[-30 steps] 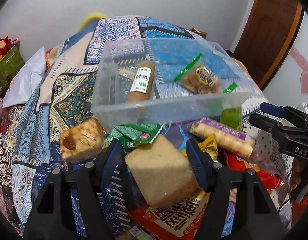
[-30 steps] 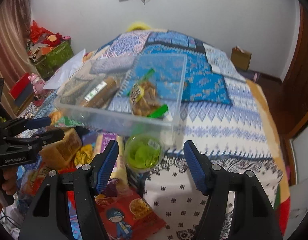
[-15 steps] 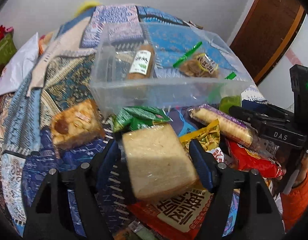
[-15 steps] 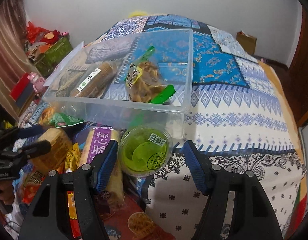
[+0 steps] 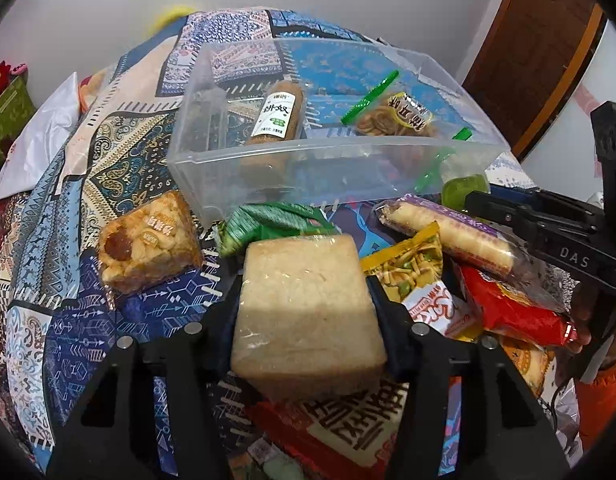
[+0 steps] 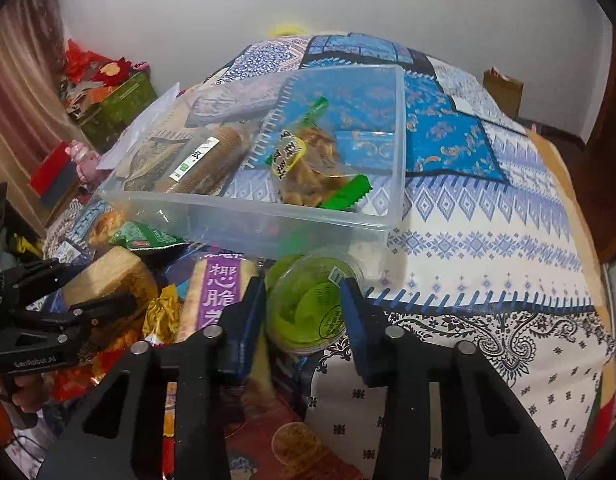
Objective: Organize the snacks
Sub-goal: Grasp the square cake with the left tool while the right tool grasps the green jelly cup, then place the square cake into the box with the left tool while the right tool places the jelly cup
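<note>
My left gripper (image 5: 306, 300) is shut on a wrapped beige cake block (image 5: 308, 316) and holds it over the snack pile. My right gripper (image 6: 304, 296) is shut on a green lidded cup (image 6: 308, 304) that stands just in front of the clear plastic bin (image 6: 244, 216). The bin (image 5: 331, 160) holds a brown biscuit roll (image 5: 278, 116) and a bag of fried snacks (image 5: 395, 118). The cake block also shows at the left of the right wrist view (image 6: 108, 276).
Loose snacks lie in front of the bin: a square nut cake (image 5: 148, 242), a green packet (image 5: 268, 226), a purple cracker roll (image 5: 447, 236), a yellow packet (image 5: 407, 268), a red bag (image 5: 511, 308). All lie on a patterned bedspread (image 6: 487, 240). A wooden door (image 5: 547, 40) is right.
Both grippers have closed: the left onto the cake block, the right onto the green cup. Both have moved in closer to the bin.
</note>
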{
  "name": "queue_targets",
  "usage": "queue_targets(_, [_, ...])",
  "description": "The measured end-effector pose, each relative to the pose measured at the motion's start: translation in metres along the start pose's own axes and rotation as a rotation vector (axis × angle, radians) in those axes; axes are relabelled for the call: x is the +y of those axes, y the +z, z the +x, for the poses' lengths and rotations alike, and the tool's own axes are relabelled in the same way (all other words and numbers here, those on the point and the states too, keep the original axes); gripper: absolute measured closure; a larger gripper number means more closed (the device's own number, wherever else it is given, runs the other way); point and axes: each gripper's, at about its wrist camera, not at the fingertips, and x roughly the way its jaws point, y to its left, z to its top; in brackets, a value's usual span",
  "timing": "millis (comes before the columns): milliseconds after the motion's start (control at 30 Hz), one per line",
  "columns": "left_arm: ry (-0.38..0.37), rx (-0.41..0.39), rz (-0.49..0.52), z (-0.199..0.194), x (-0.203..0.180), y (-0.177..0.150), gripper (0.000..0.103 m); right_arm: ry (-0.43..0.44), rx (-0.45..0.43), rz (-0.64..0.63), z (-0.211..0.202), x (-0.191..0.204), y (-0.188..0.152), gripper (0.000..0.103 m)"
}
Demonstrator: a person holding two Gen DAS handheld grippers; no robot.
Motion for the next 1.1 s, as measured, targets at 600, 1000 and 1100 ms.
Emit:
queue_targets(600, [0.002, -0.081, 0.003, -0.028, 0.005, -0.001, 0.048, 0.055, 0.071, 0.082, 0.027, -0.018, 0.01, 0.041])
queue_targets(1000, [0.005, -0.199, 0.005, -0.063, 0.002, 0.017, 0.048, -0.012, 0.001, 0.046, -0.007, -0.013, 0.001, 0.049])
queue_targets(1100, [0.011, -0.225, 0.004, -0.071, 0.002, 0.026, 0.048, -0.031, -0.044, 0.028, -0.027, -0.011, 0.006, 0.049])
